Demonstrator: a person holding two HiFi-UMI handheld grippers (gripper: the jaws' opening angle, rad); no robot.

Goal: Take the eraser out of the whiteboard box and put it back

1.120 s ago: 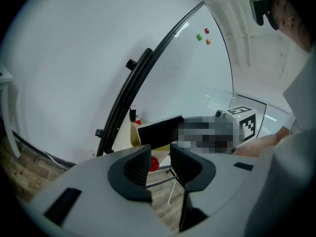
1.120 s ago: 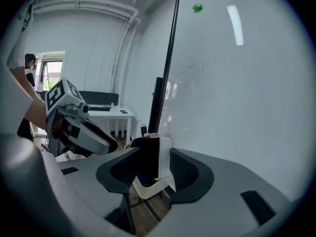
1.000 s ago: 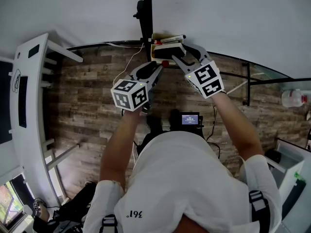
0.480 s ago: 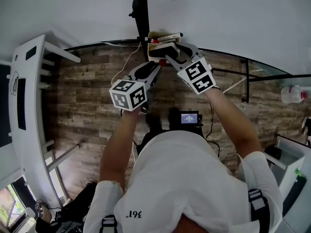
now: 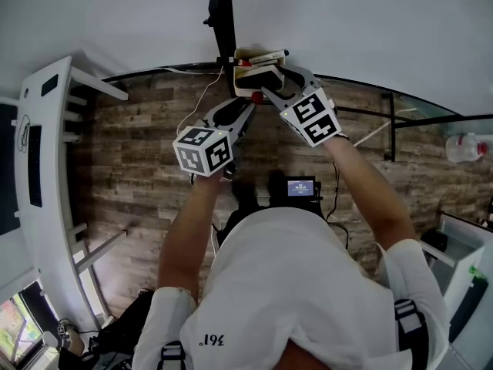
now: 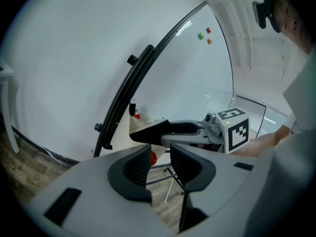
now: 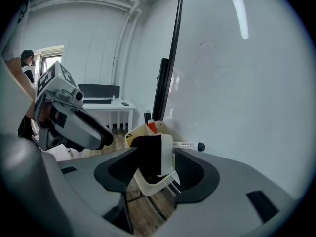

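Right gripper view: records the eraser (image 7: 154, 154) standing on edge between the jaws of the right gripper (image 7: 157, 163), black felt toward its left pad, white back toward its right pad. Notes jaws just opening wider, with a gap showing at the right pad; reads as a release, not a clamp. Places the eraser's lower end, as far as visible, inside the cream whiteboard box (image 7: 134, 134) just below and ahead of the fingertips, with a red-capped marker (image 7: 152, 126) further ahead. Judges the on-edge pose as chosen to fit the narrow box mouth; put-back likely near done. Finds the left gripper (image 6: 160, 163) back from the box, jaws slightly apart on nothing; probably kept clear so as not to crowd the drop
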